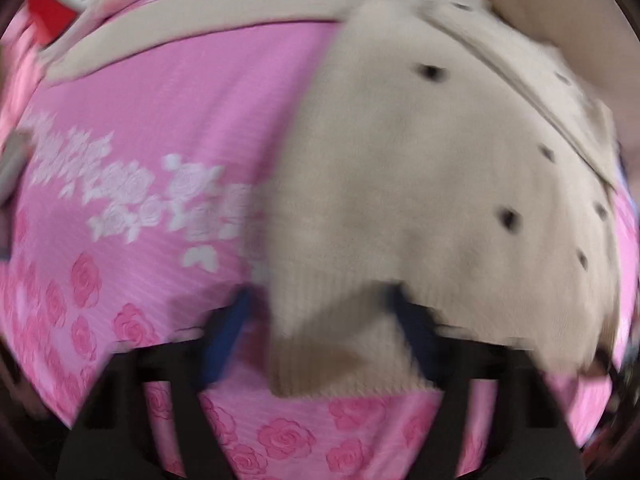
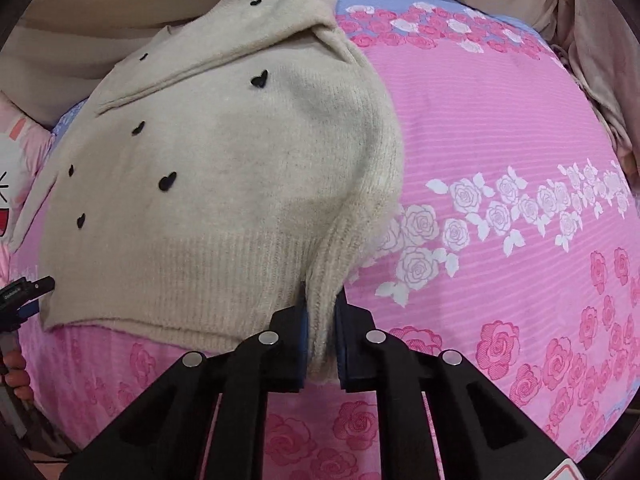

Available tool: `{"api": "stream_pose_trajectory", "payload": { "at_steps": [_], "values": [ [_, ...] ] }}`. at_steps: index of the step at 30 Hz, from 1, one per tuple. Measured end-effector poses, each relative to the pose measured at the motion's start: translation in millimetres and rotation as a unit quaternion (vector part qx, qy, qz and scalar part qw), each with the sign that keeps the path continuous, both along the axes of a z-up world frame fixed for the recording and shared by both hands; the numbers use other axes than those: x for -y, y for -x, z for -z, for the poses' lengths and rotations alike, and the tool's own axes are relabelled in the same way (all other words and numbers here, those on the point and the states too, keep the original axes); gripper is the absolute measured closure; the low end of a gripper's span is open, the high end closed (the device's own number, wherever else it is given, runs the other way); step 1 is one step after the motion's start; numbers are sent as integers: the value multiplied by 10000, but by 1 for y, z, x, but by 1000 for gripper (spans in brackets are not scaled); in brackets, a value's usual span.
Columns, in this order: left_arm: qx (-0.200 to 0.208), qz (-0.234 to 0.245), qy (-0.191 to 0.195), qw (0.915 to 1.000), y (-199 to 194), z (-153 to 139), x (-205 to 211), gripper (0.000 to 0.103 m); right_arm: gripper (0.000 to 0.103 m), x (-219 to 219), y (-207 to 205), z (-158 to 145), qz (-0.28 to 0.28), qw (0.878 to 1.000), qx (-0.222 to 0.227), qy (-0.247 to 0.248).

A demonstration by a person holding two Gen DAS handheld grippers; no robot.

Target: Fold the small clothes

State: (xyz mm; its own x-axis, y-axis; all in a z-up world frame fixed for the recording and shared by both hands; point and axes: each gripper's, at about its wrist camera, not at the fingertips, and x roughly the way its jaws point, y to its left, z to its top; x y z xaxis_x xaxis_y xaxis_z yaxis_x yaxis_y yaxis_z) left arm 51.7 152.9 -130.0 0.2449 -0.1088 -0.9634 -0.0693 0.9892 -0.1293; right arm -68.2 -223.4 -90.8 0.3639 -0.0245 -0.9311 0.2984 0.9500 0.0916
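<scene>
A small cream knit sweater (image 2: 224, 176) with black heart marks lies on a pink rose-print bed sheet (image 2: 500, 128). It also shows, blurred, in the left wrist view (image 1: 420, 184). My right gripper (image 2: 322, 308) is shut on the sweater's ribbed cuff or hem corner at its near right side. My left gripper (image 1: 320, 304) has its blue-padded fingers (image 1: 228, 332) spread wide, with the sweater's near-left hem corner lying between them, not pinched. The left gripper also shows at the left edge of the right wrist view (image 2: 28, 292).
A beige blanket or cover (image 2: 100, 8) lies along the far side of the bed. A pink cartoon pillow (image 2: 12, 168) sits at the left. A red and white item (image 1: 56, 4) lies at the far left corner in the left wrist view.
</scene>
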Motion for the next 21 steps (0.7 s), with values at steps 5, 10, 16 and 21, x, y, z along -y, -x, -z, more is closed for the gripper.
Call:
{"api": "stream_pose_trajectory", "payload": {
  "at_steps": [5, 10, 16, 21],
  "values": [
    [-215, 218, 424, 9986, 20, -7, 2, 48, 93, 11, 22, 4, -156, 9994, -295, 72],
    [438, -1001, 767, 9911, -4, -49, -60, 12, 72, 4, 7, -41, 189, 9979, 307, 531],
    [1064, -2554, 50, 9610, -81, -73, -189, 7, 54, -54, -26, -86, -536, 9925, 797, 759],
    [760, -3332, -584, 9380, -130, -41, -279, 7, 51, -110, -44, -90, -1049, 9897, 720, 649]
  ]
}}
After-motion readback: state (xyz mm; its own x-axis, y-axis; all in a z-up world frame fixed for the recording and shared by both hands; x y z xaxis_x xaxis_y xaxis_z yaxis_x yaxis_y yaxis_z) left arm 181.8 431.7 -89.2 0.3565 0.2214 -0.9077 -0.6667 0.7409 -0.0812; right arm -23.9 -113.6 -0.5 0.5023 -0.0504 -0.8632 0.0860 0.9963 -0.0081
